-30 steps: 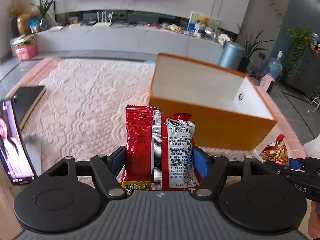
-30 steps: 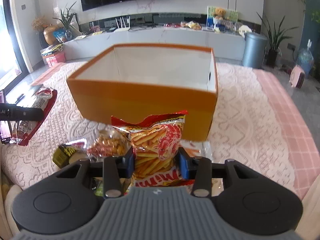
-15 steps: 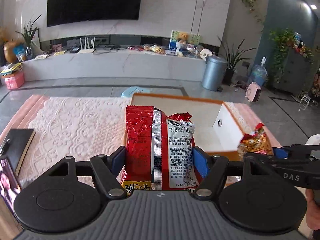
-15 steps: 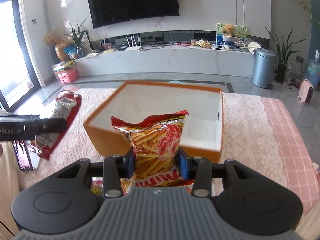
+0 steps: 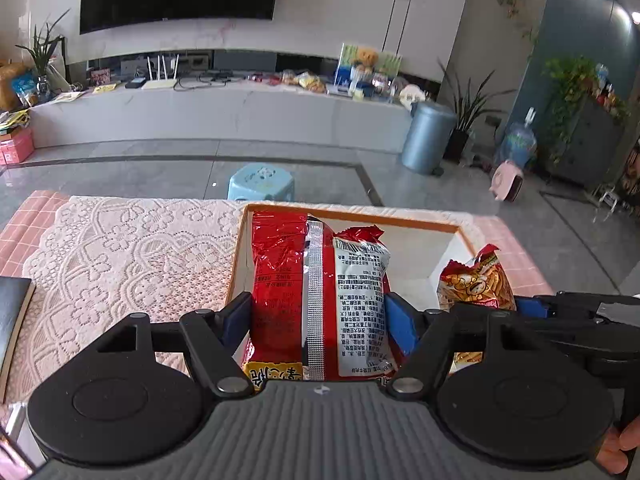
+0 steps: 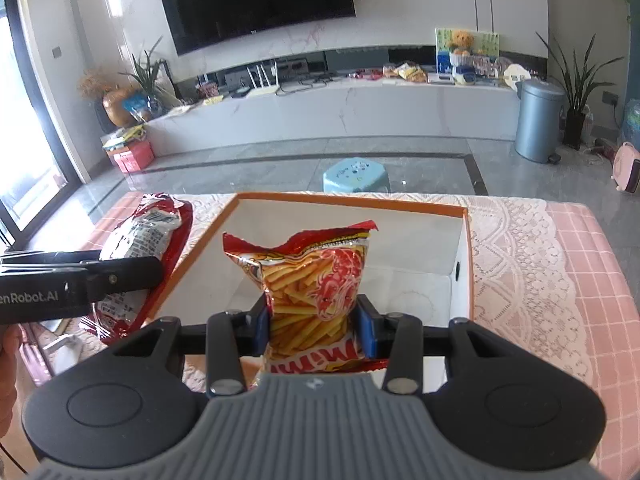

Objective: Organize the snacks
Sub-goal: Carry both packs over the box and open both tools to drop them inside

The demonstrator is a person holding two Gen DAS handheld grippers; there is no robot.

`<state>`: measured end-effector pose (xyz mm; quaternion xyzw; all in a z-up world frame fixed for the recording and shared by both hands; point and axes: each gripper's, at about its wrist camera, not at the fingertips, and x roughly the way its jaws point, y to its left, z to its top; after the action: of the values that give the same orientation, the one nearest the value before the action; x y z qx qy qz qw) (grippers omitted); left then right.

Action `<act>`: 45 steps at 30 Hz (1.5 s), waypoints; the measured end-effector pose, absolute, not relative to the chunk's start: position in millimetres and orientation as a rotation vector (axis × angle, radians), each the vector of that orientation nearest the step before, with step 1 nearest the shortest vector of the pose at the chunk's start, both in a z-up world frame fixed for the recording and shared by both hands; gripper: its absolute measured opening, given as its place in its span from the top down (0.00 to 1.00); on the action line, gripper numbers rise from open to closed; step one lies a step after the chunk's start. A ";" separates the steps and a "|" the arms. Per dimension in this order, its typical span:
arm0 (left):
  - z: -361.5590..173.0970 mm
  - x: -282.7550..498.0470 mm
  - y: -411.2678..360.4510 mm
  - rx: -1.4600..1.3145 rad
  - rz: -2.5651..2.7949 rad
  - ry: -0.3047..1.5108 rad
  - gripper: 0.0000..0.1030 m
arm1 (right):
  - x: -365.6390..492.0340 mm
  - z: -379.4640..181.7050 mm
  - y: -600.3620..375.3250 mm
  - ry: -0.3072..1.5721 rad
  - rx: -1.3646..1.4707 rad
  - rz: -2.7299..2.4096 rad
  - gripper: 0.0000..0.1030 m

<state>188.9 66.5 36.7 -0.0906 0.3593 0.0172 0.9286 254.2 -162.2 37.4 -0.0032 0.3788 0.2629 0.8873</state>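
Note:
My left gripper (image 5: 318,322) is shut on a red and silver snack packet (image 5: 316,288), held over the left part of the orange box (image 5: 360,216). My right gripper (image 6: 314,326) is shut on a red and yellow fries packet (image 6: 316,280), held above the near side of the orange box (image 6: 352,200), whose white inside shows nothing lying in it. The fries packet (image 5: 476,280) and the right gripper show at the right of the left wrist view. The red packet (image 6: 144,248) shows at the left of the right wrist view.
The box stands on a table with a pink checked cloth and white lace cover (image 5: 120,248). A dark book or tablet (image 5: 12,312) lies at the table's left edge. A light blue stool (image 6: 356,176) stands on the floor beyond the table.
Both grippers have risen and moved forward over the box with their packets. The box, seen side-on a second ago, is now seen from above.

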 end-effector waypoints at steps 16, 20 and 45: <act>-43.4 268.1 61.8 0.020 0.040 1.022 0.21 | 342.0 -50.7 -113.4 1.046 -0.151 0.496 0.61; -52.9 275.3 48.8 0.099 0.022 1.061 0.21 | 352.1 -68.8 -105.9 1.123 -0.166 0.511 0.61; -55.1 285.0 33.5 0.212 0.059 1.105 0.18 | 372.0 -80.2 -85.3 1.264 -0.226 0.487 0.46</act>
<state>285.0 33.5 -55.1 0.1003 0.5239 0.0279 0.8454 372.0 -85.3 -80.2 -0.1045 0.5834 0.2248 0.7734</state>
